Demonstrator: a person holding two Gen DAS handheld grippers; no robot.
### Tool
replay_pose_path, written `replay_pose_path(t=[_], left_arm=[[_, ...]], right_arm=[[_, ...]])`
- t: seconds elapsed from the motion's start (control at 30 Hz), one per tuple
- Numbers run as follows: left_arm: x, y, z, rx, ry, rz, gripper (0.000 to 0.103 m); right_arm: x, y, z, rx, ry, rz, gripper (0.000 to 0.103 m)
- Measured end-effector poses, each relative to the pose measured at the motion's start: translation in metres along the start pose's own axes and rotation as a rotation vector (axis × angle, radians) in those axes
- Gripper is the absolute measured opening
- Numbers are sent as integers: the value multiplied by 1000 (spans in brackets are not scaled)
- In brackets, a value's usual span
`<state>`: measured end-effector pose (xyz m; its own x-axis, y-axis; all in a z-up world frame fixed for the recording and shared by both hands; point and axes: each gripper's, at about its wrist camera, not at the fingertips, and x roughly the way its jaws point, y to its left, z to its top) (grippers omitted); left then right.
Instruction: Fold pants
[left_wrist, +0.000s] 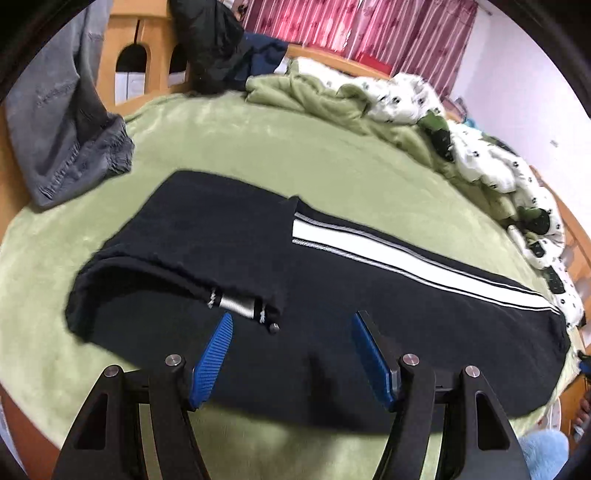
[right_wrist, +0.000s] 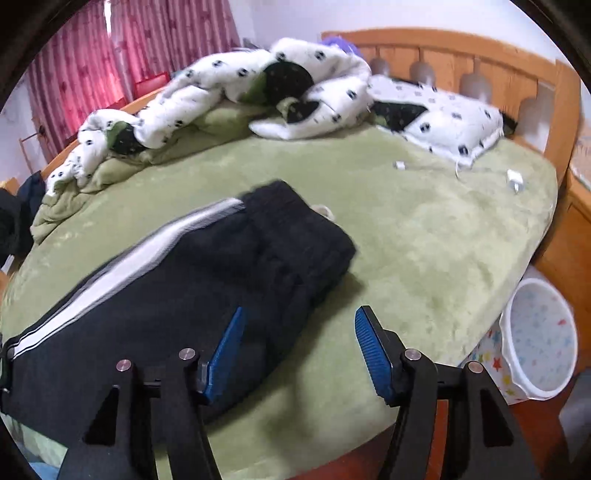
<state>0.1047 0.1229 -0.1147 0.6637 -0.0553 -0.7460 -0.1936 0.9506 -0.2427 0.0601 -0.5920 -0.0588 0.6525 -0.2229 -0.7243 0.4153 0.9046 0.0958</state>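
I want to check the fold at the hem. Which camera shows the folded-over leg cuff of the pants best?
The left wrist view: the cuff lies just ahead of the fingers, folded back onto the black pants. The right wrist view shows only the waistband end, blurred.

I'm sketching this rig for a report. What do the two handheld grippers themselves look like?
Both look alike: the left gripper and right gripper each have two flat fingers with ribbed blue pads, mounted on black curved linkage arms with triangular cut-outs and round silver pivot pins. No cables, markings, hands or sleeves show.
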Motion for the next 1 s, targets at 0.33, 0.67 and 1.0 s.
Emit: replay_pose_path(t=[0.33, 0.67, 1.0], left_arm=[[18, 25, 64, 35, -140, 131, 8], [12, 84, 158, -13, -172, 102, 84], [59, 108, 126, 1, -57, 66, 83]], right_arm=[[-34, 137, -10, -70, -12, 154, 62], [-22, 284, -27, -213, 66, 353, 62], [-32, 344, -51, -310, 77, 431, 63]])
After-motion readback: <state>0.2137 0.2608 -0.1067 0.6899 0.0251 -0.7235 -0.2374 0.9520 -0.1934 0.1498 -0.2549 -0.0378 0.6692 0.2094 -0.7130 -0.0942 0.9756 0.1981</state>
